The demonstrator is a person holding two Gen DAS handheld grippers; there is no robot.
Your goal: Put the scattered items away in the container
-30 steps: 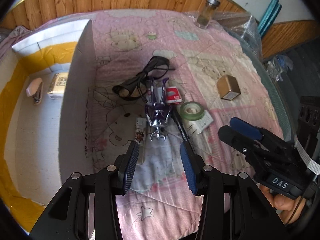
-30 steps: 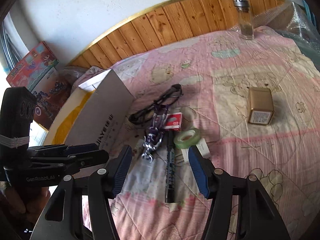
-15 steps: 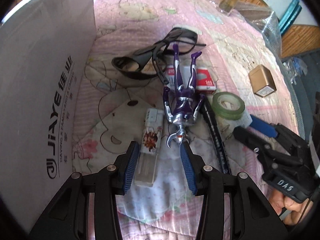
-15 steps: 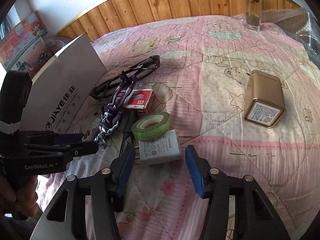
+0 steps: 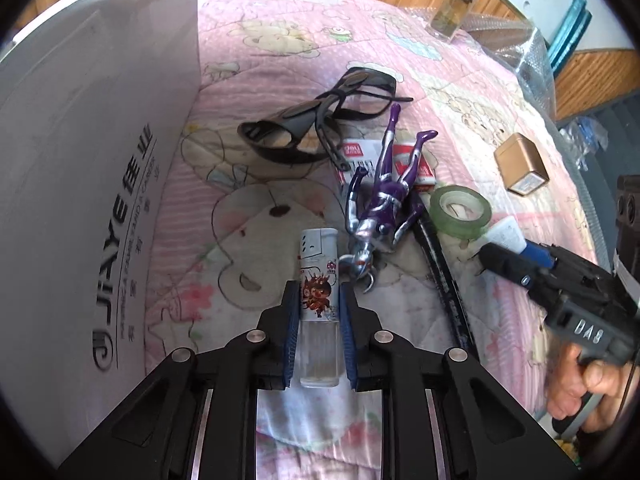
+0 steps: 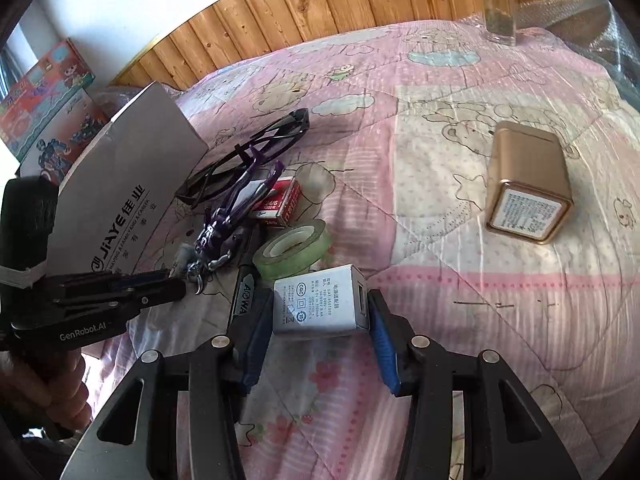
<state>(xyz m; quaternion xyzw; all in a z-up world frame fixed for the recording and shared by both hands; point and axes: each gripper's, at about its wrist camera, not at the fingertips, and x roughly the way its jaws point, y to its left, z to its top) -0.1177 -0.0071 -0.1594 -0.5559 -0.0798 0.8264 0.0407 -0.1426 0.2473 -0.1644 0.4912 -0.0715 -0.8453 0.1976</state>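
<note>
Left wrist view: my left gripper (image 5: 319, 312) is clamped on the lighter (image 5: 319, 300) at lower centre, beside the white box (image 5: 92, 152) filling the left of the frame. In the right wrist view, my right gripper (image 6: 320, 328) is closing around the white charger (image 6: 320, 306) at centre, pads not clearly pressing it.

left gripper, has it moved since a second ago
Yes. The left gripper has dropped toward the quilt and shut on the lighter, which earlier lay ahead of its open fingers.
</note>
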